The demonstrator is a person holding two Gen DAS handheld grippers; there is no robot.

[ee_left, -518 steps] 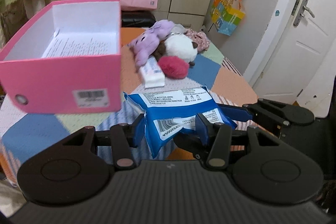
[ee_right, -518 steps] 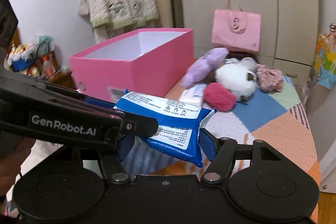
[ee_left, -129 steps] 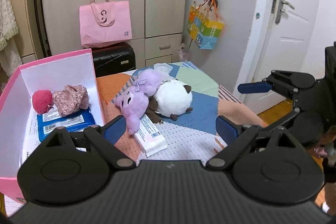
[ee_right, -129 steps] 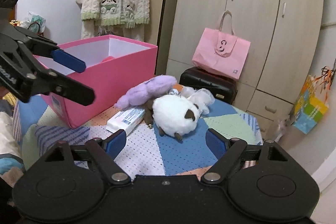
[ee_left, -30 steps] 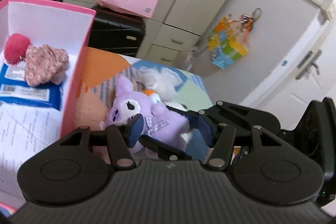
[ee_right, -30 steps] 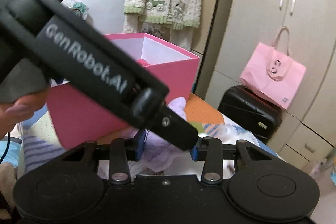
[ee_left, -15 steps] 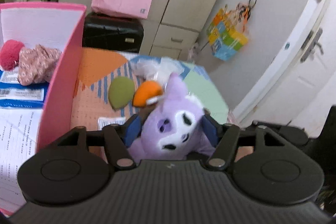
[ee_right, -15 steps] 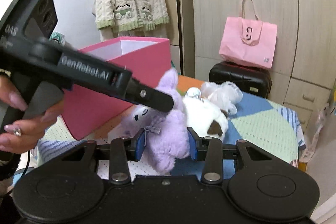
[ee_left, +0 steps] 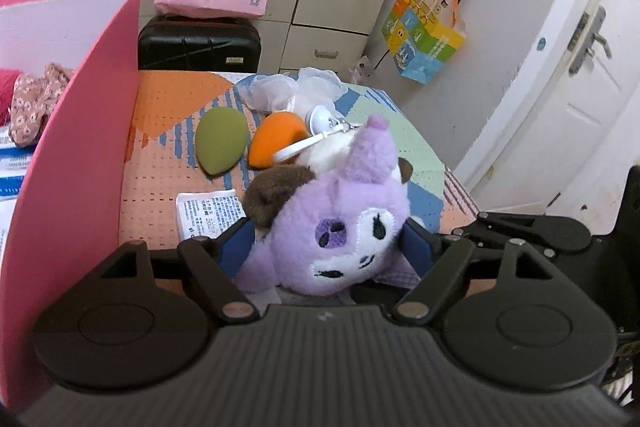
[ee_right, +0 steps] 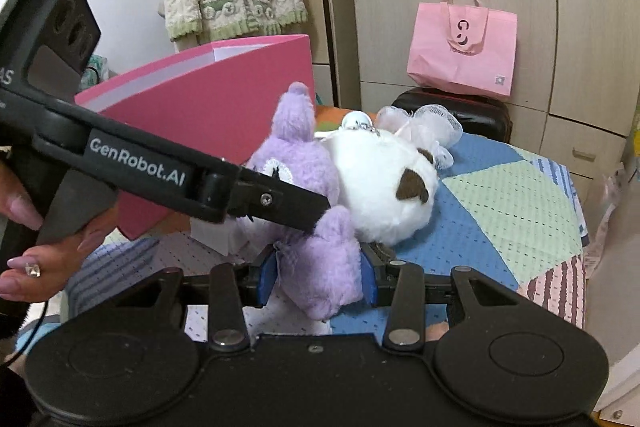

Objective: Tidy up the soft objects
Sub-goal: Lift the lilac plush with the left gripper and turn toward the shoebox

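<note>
purple plush (ee_left: pixel 340 231): fuzzy, rounded – by pink box (ee_left: pixel 80 163)
L gripper (ee_left: pixel 328 247): jaws just widening, plush head between
R gripper (ee_right: pixel 318 277): clamped on plush

Left tongs (ee_left: pixel 326 247) have just been opening; the purple plush (ee_left: pixel 340 227) lies between the blue pads (ee_left: pixel 236 247), head toward the camera. Behind it, a white plush (ee_left: pixel 328 151), an orange sponge (ee_left: pixel 276 141) and a green sponge (ee_left: pixel 220 141) rest on the patchwork bench (ee_left: pixel 168 131). The pink box (ee_left: pixel 76 163) stands left. The right tongs (ee_left: pixel 532 231) reach in from the right.
</note>
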